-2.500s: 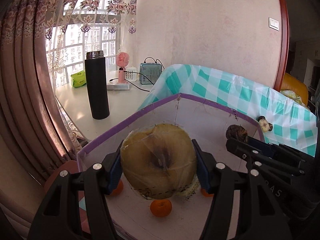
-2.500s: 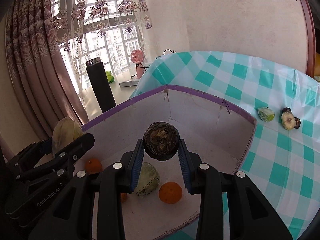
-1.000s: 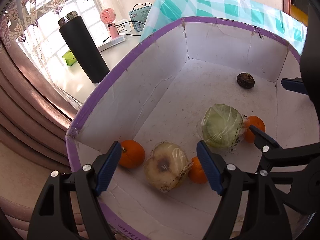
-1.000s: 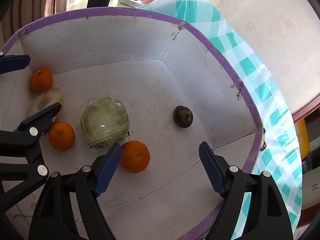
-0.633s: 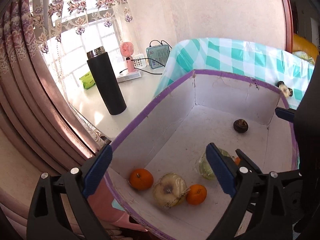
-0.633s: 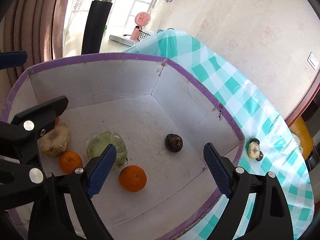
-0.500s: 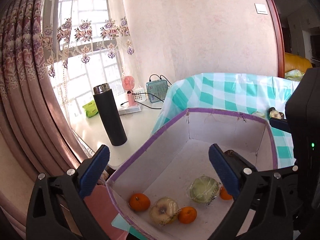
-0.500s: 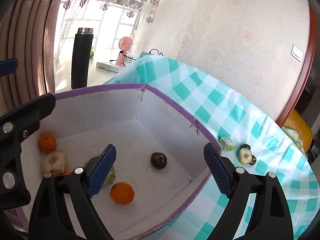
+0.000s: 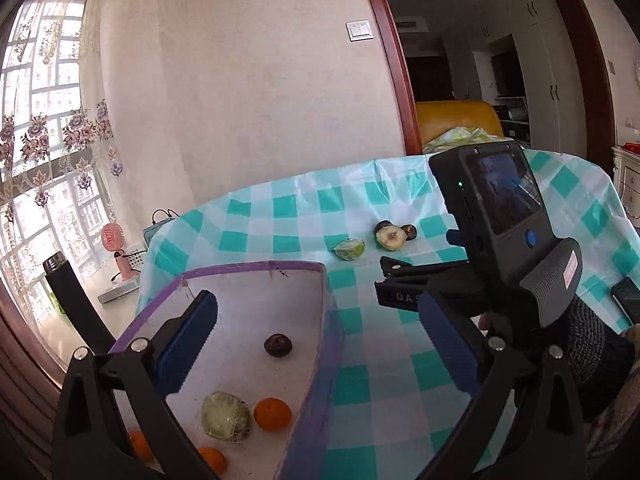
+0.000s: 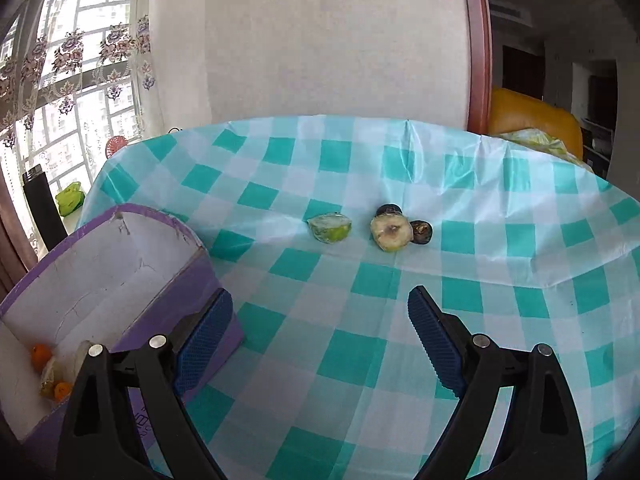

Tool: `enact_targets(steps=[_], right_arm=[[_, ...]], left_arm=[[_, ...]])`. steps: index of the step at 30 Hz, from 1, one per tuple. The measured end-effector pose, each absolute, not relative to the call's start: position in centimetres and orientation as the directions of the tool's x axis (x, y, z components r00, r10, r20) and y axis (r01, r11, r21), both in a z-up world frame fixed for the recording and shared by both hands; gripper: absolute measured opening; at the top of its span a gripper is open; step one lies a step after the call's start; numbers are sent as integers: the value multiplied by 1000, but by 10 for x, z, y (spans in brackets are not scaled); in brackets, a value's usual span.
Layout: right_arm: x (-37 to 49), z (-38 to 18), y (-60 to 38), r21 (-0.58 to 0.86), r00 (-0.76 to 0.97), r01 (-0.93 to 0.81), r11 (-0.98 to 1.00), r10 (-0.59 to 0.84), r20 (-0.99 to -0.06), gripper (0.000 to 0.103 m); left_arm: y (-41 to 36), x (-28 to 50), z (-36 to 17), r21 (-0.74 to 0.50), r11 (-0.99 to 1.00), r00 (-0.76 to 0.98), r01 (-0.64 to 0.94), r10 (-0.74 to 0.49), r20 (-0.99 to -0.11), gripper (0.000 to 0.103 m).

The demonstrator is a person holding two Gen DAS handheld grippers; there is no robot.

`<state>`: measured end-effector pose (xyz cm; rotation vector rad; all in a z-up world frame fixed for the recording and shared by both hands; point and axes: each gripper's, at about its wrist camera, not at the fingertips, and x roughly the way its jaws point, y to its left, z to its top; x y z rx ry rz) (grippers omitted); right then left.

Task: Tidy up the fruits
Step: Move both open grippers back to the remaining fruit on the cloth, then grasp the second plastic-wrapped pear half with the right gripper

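Observation:
A purple-rimmed white box (image 9: 256, 267) holds a dark round fruit (image 9: 277, 345), a wrapped green fruit (image 9: 225, 422) and oranges (image 9: 272, 413). On the checked tablecloth a wrapped green half fruit (image 10: 329, 227), a pale cut fruit (image 10: 391, 233) and small dark fruits (image 10: 421, 232) lie together; they also show in the left wrist view (image 9: 390, 237). My left gripper (image 9: 320, 344) is open and empty over the box's right wall. My right gripper (image 10: 320, 340) is open and empty above the cloth, short of the loose fruits.
The box (image 10: 100, 272) stands at the table's left end. A black flask (image 9: 72, 300), a pink fan (image 9: 114, 246) and a charger sit on the sill beyond. The right gripper's body (image 9: 500, 264) fills the right of the left wrist view. A yellow chair (image 10: 532, 120) stands behind the table.
Both grippers let go of their fruits into the box, opened, rose and swung right, away from the box toward the loose fruits on the cloth.

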<state>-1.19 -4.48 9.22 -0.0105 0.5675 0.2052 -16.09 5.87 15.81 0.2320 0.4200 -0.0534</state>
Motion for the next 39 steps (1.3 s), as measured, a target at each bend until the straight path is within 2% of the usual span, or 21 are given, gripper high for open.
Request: enact_targets(steps=[5, 12, 16, 20, 23, 29, 32, 37, 39], right_arm=[[10, 64, -92, 117, 778, -64, 991, 123, -616, 87], [41, 43, -130, 90, 706, 60, 994, 22, -708, 88], [53, 41, -150, 56, 721, 98, 994, -32, -692, 88], [66, 39, -177, 107, 719, 151, 983, -35, -694, 88], [70, 33, -188, 140, 720, 153, 978, -13, -694, 88], [84, 15, -182, 104, 682, 106, 989, 4, -731, 88], [97, 15, -173, 89, 679, 55, 995, 28, -733, 88], [132, 13, -167, 49, 679, -15, 999, 47, -732, 88], [148, 14, -168, 66, 681, -36, 997, 73, -729, 88]], left_arm=[[14, -121, 126, 155, 968, 851, 195, -89, -517, 101], [-2, -46, 104, 12, 992, 778, 124, -90, -621, 102], [-16, -30, 112, 62, 992, 826, 110, -56, -561, 102], [-15, 17, 101, 16, 998, 802, 59, -38, -597, 102], [-10, 52, 85, 3, 1000, 786, -28, 24, -618, 102], [-13, 102, 63, 9, 993, 774, -120, 99, -626, 102], [0, 116, 52, -78, 985, 766, -155, 70, -639, 102], [17, 122, 24, -234, 969, 750, -84, -93, -655, 100], [21, 117, 26, -263, 964, 778, -44, -132, -615, 101]])
